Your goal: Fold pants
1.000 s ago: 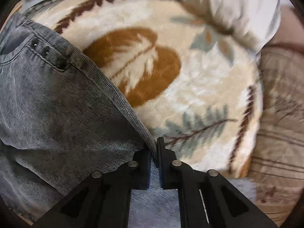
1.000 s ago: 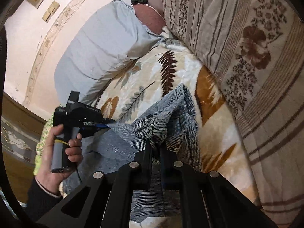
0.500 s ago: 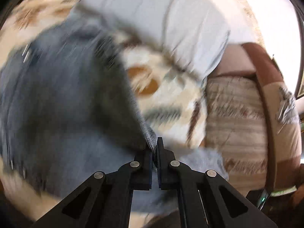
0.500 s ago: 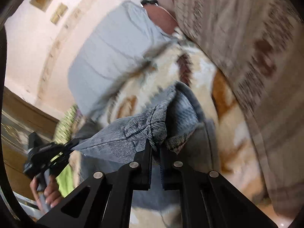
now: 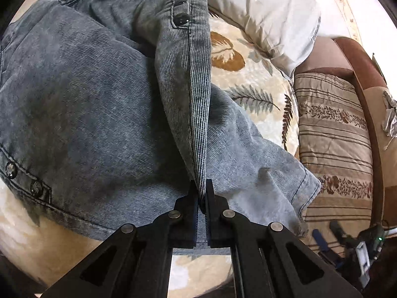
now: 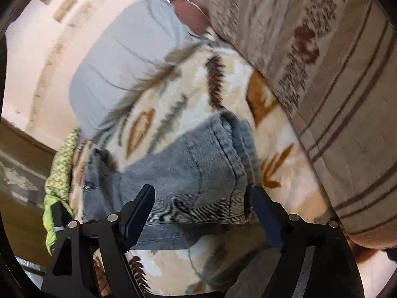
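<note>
Left gripper (image 5: 202, 186) pinched tight on ribbed waistband strip of grey washed-denim pants (image 5: 99, 124), lifted above garment heaped on cream leaf-patterned fleece blanket (image 5: 248, 79). Right gripper (image 6: 203, 203) spread wide, empty, straddling folded denim just ahead; left nearer.

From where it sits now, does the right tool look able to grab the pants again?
Probably yes. The right tool is open, its fingers straddling the folded pants lying on the blanket, with nothing between them. The left tool is shut on the waistband at the far side.
</note>
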Demonstrator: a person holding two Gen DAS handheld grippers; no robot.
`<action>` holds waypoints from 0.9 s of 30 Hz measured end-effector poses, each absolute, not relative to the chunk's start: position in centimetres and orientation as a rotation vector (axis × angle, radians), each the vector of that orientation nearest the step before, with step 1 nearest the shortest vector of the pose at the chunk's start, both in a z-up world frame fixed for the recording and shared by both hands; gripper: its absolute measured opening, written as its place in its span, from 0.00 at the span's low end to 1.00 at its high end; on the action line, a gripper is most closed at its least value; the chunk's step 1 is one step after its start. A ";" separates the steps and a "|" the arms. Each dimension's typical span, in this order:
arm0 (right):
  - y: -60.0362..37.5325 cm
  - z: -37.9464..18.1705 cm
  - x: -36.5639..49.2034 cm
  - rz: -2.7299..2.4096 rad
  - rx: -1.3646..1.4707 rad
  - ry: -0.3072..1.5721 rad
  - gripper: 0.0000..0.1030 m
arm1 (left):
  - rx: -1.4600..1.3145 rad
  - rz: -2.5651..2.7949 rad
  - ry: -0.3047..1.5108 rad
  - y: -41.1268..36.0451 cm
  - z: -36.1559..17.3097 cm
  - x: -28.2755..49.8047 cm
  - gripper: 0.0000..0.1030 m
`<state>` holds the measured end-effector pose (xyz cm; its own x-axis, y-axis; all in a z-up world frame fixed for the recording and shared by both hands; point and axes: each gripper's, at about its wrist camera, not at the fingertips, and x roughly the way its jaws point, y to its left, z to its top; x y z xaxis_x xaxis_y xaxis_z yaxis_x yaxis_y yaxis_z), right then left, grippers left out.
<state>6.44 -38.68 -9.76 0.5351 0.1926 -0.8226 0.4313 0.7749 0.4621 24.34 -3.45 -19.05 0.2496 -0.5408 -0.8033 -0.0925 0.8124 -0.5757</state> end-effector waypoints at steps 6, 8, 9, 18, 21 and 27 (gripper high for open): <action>-40.0 -14.2 6.2 -0.294 0.809 1.148 0.38 | -0.581 -0.333 1.305 -3.7 -19.2 24.7 0.03; -40.0 -15.3 7.1 -0.292 0.780 1.190 0.11 | -0.587 -0.340 1.309 -3.7 -19.1 25.0 0.03; -39.9 -15.4 7.1 -0.295 0.782 1.194 0.11 | -0.592 -0.345 1.297 -3.8 -18.8 25.1 0.03; -37.9 -14.0 8.2 -0.378 0.528 1.220 0.20 | -0.386 -0.313 1.278 -5.5 -19.0 23.7 0.03; -38.2 -15.5 8.5 -0.368 0.600 1.274 0.34 | -0.264 -0.324 1.244 -6.5 -18.9 23.3 0.11; -33.8 -6.8 5.7 -0.389 0.375 1.003 0.83 | -0.262 -0.359 1.033 -3.5 -13.0 19.6 0.58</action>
